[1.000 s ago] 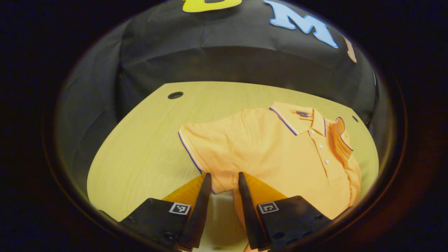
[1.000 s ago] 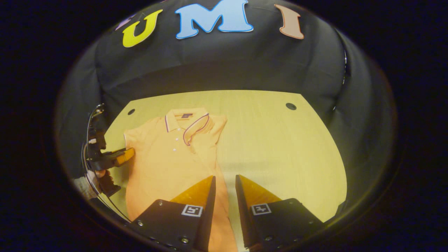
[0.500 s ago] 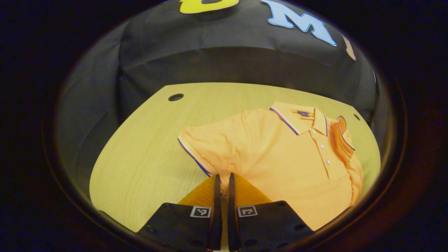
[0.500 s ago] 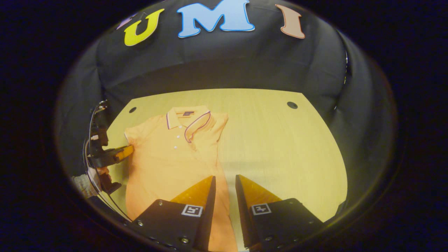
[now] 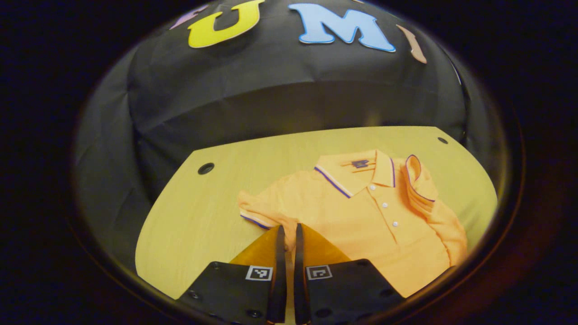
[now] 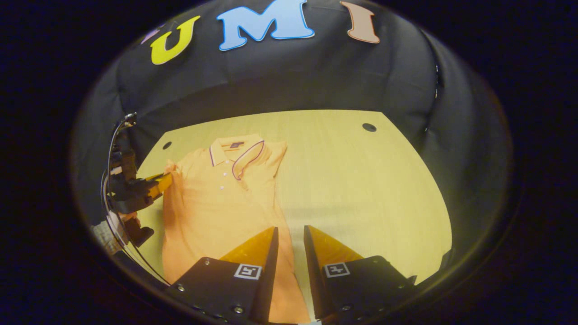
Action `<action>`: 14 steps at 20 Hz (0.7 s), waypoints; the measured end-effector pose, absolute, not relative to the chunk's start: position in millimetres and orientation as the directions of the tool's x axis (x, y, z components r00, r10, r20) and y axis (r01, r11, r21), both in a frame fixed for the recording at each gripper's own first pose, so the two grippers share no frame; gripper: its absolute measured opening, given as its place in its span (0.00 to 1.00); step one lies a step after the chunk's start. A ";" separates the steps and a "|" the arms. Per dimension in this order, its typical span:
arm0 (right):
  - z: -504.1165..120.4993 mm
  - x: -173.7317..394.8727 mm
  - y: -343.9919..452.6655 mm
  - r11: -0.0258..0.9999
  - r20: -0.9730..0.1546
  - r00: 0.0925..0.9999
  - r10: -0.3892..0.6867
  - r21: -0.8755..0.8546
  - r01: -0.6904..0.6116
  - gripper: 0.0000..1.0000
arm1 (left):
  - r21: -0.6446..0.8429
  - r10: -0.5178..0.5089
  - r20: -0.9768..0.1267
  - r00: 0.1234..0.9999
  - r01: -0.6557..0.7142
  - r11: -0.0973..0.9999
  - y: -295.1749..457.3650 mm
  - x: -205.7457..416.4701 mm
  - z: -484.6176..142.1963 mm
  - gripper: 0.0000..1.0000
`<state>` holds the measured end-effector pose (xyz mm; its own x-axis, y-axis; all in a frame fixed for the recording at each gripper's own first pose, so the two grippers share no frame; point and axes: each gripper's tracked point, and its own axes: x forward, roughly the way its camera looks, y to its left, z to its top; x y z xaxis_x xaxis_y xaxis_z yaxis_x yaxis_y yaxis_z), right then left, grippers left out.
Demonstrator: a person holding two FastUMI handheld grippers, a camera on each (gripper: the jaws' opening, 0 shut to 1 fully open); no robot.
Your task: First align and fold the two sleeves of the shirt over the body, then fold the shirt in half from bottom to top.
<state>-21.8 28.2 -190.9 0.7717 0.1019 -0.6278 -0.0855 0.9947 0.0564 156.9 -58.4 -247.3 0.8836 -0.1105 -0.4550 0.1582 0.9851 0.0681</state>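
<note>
One orange polo shirt (image 5: 361, 225) lies face up on the counter (image 5: 194, 225), collar toward the back wall, with three white buttons down the placket and dark piping on the collar and both sleeve hems. Two sleeves: the one at the shirt's 3 o'clock (image 5: 417, 180) is already folded over the chest; the one at 9 o'clock (image 5: 262, 210) is bunched and raised at its hem. The left gripper (image 5: 289, 230) has its fingers pressed nearly together, pinching that sleeve's hem; in the right gripper view the same gripper (image 6: 158, 183) sits at the shirt's (image 6: 216, 198) 9 o'clock edge, held by a hand (image 6: 128, 219) with a cable looping above it. The right gripper (image 6: 290, 234) has its fingers spread with a gap between them, holding nothing, above the shirt's lower right edge near the hem. The counter is light wood grain with two round holes near the back corners, one at 10 o'clock (image 5: 206, 168) and one at 2 o'clock (image 5: 442, 140). Black cloth wall (image 6: 289, 76) behind and to the sides. A small dark label inside the collar (image 5: 360, 163) is too small to read.
</note>
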 end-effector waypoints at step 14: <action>-194.4 -40.3 5.2 0.997 -0.619 0.783 0.049 0.079 0.001 0.36 | 0.034 -0.277 -0.492 0.825 0.336 0.941 -154.8 147.2 -255.8 0.23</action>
<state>-40.3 5.2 -194.4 0.7835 0.0486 -0.6195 0.0010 0.9968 0.0794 147.2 -154.8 -255.8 0.8253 -0.2772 -0.4920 0.3363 0.9412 0.0338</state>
